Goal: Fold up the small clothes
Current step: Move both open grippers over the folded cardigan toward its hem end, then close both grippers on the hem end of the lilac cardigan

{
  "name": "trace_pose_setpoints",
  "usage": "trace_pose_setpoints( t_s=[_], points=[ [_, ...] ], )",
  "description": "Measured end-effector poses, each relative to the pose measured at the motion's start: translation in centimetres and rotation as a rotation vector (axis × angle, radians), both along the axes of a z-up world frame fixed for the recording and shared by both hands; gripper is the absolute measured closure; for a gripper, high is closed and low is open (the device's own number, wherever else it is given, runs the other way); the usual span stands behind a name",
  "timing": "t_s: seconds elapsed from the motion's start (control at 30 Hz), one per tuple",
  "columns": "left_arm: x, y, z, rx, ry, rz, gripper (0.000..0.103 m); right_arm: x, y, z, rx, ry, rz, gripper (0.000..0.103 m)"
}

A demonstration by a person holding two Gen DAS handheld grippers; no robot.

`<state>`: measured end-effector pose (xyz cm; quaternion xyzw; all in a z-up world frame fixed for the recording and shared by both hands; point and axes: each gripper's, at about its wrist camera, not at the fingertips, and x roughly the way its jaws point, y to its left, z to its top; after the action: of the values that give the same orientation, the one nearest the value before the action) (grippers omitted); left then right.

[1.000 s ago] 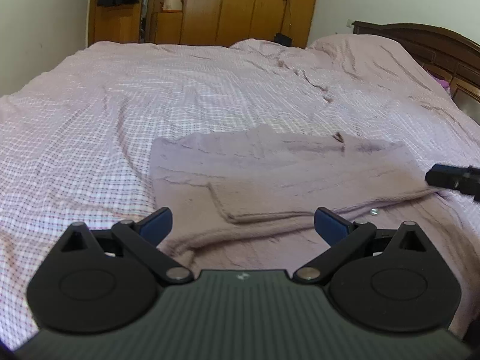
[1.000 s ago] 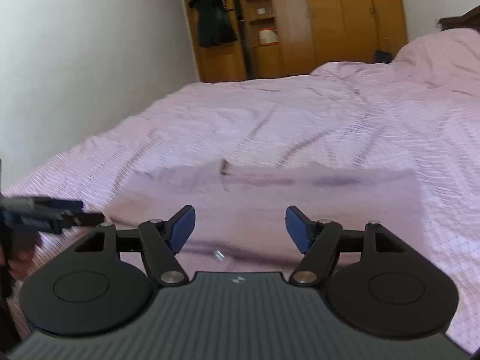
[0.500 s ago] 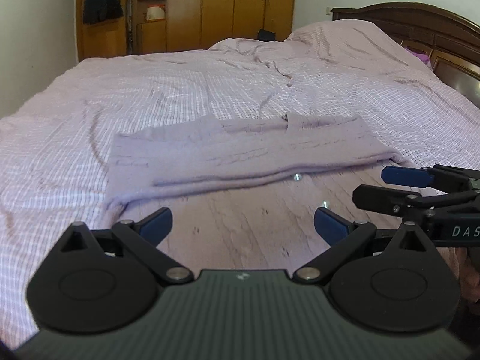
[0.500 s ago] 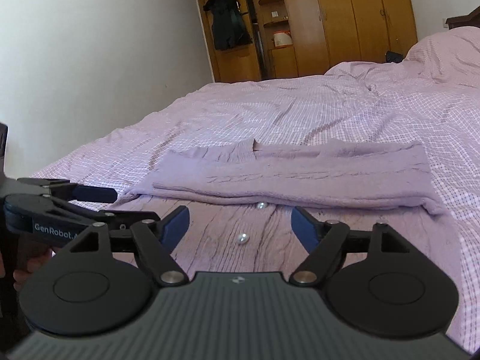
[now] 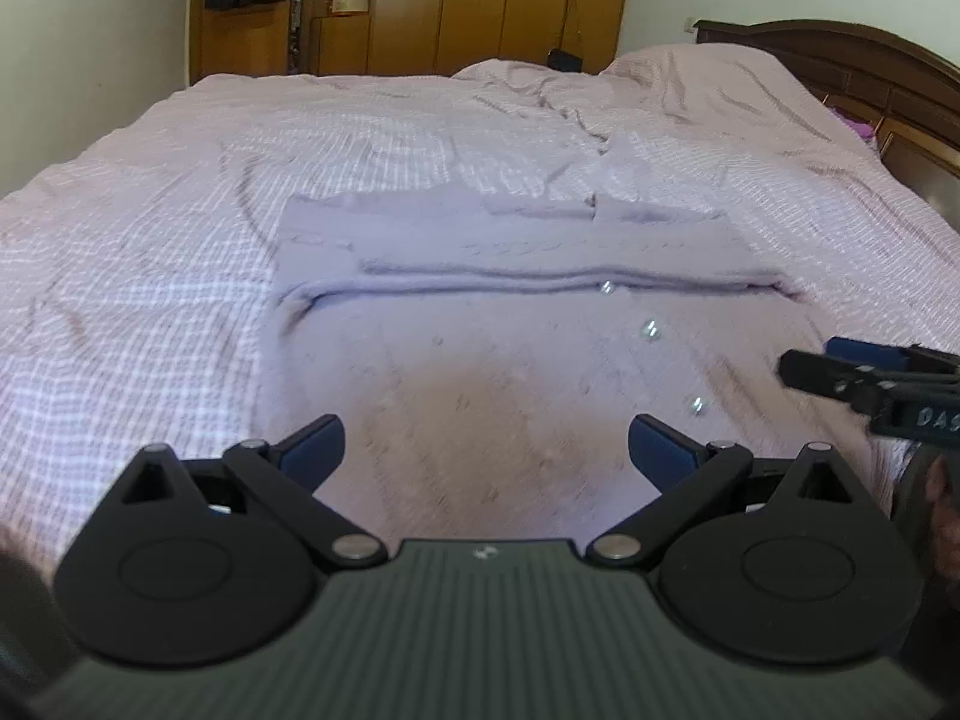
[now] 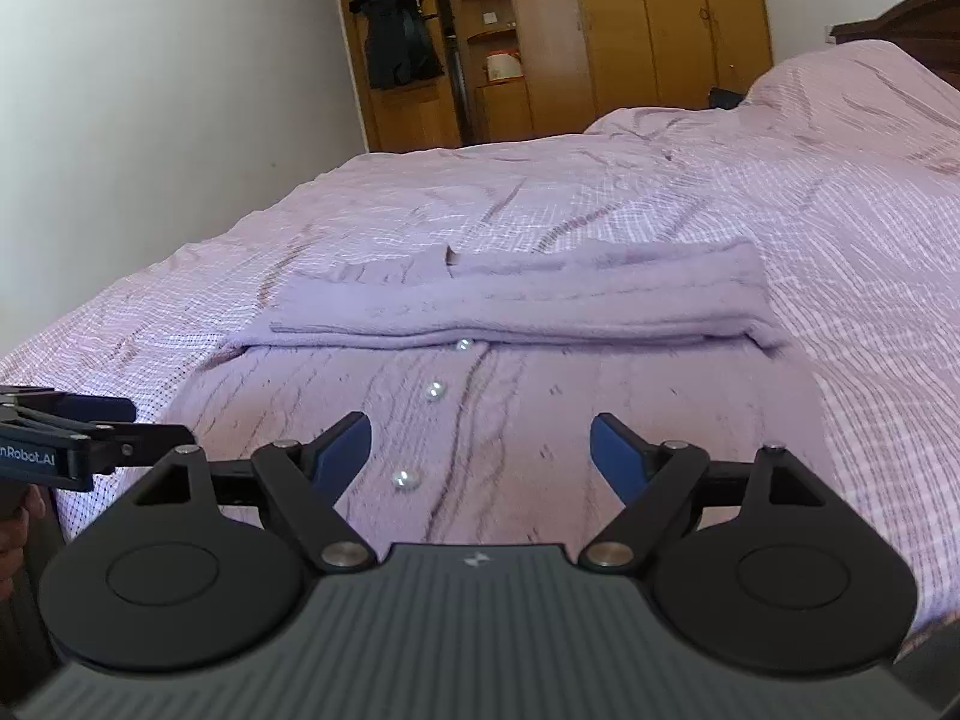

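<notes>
Readable on the side of the right hand-held gripper (image 5: 864, 372), at the right edge of the left wrist view: white letters "DAS", cut off. On the left hand-held gripper (image 6: 90, 423), far left of the right wrist view: "nRobot.AI", start cut off.

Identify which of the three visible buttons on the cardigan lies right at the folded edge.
The farthest button, touching the folded-over layer of the cardigan; the middle button and nearest button lie on the flat front.

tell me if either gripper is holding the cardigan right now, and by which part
Nothing is held. The left gripper and the right gripper are both open above the near part of the lilac cardigan, with no fabric between the fingers.
</notes>
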<state>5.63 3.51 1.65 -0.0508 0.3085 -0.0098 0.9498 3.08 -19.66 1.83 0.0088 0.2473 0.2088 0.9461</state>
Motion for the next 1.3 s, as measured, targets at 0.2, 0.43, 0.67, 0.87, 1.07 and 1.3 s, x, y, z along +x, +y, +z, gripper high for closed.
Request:
trace_pose_setpoints(
  t_s=[0.2,0.43,0.67,0.87,1.07,1.3],
  points=[
    [-2.0,1.3,-2.3,0.005,0.028,0.011,0.0,-2.3,-2.9,-1.0,-0.004,-0.03,-0.008,0.018],
    [-3.7,3.9,-5.1,-0.029,0.078,0.111,0.0,-3.0,-9.6,-2.8,0.096,0.033,-0.158,0.011],
    [-4.3,5.4,-6.3,-0.217,0.126,0.052,0.001,-2.6,-15.1,-3.8,0.324,0.105,-0.241,0.012],
    [-5.2,6.2,-6.5,-0.223,0.124,0.099,0.026,-1.8,-14.7,-4.5,0.298,0.164,-0.237,0.018],
    [-4.9,6.8,-6.4,-0.247,0.076,0.182,0.054,-0.8,-13.4,-5.2,0.24,0.248,-0.195,0.036],
    [-5.7,6.0,-6.3,-0.275,0.121,0.031,0.036,-1.0,-12.8,-6.0,0.245,0.369,-0.075,0.036]
  ],
)
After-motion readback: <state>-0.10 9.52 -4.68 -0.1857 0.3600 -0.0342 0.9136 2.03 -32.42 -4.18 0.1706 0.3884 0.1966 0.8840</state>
